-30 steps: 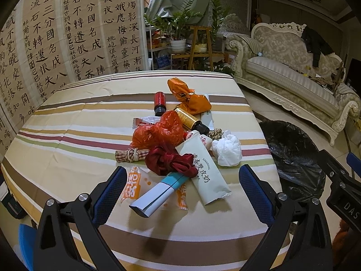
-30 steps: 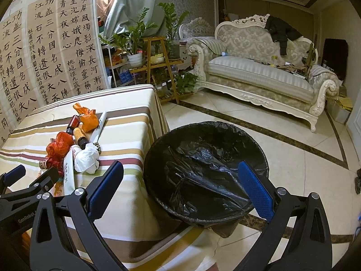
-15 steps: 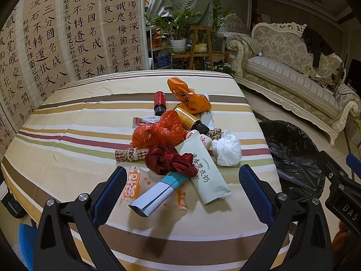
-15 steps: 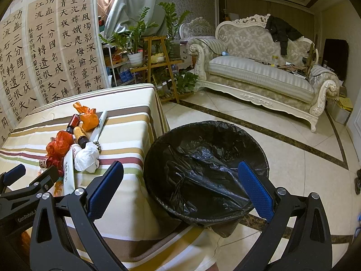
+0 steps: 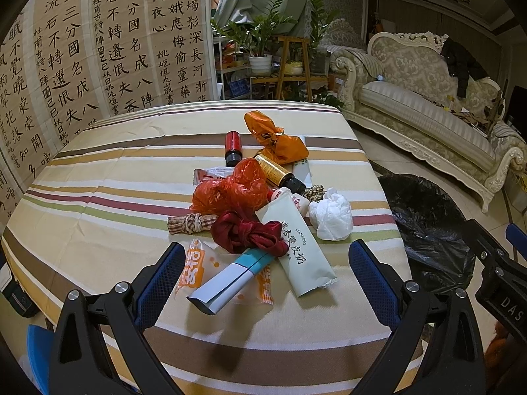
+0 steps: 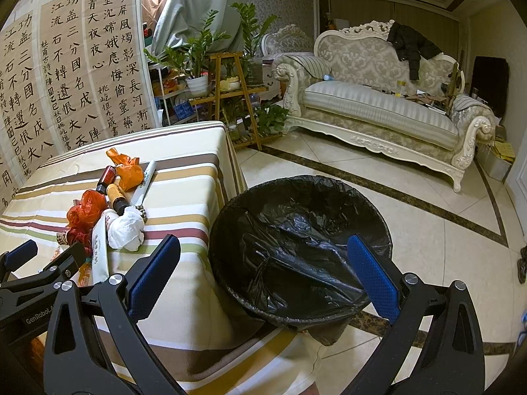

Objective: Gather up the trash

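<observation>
A pile of trash lies on the striped table (image 5: 98, 177): a red plastic bag (image 5: 230, 191), an orange bag (image 5: 280, 144), a dark red cloth knot (image 5: 247, 233), a pale green tube (image 5: 296, 250), a white paper wad (image 5: 331, 217), two small bottles and a blue-white box (image 5: 227, 279). My left gripper (image 5: 266, 276) is open and empty, just short of the pile. My right gripper (image 6: 263, 273) is open and empty above the bin lined with a black bag (image 6: 296, 247). The pile shows at left in the right wrist view (image 6: 108, 217).
The bin (image 5: 428, 223) stands on the tiled floor by the table's right edge. A cream sofa (image 6: 378, 105) stands beyond it. A plant stand (image 6: 230, 92) and a calligraphy screen (image 5: 82, 49) stand behind the table.
</observation>
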Available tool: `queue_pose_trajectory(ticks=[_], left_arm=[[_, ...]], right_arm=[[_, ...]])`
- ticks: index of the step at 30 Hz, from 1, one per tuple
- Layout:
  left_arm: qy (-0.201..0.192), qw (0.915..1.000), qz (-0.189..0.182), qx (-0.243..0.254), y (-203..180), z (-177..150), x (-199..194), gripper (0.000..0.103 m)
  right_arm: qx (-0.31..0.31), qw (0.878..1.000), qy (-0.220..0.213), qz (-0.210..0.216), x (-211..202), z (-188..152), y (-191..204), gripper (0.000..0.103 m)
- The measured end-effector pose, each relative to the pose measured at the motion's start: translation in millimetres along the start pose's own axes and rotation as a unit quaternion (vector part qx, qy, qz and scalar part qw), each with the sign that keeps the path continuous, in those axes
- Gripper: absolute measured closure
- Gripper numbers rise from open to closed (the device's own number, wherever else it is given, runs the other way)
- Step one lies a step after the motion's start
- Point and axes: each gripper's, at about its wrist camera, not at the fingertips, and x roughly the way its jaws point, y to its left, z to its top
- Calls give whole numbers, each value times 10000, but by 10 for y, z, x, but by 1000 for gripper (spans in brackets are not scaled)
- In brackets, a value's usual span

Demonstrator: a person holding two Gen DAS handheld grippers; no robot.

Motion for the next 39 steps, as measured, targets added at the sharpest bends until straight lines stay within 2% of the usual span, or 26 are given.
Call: queue_pose_trajectory(ticks=[28, 39], left_arm=[[-7, 10000, -39, 44, -58, -17, 2, 6], [-77, 9999, -76, 115, 115, -17, -86, 6]], right_arm=[[-25, 10000, 50, 22, -7, -30, -23, 4], [-146, 9996, 184, 139, 33, -81, 76, 4]])
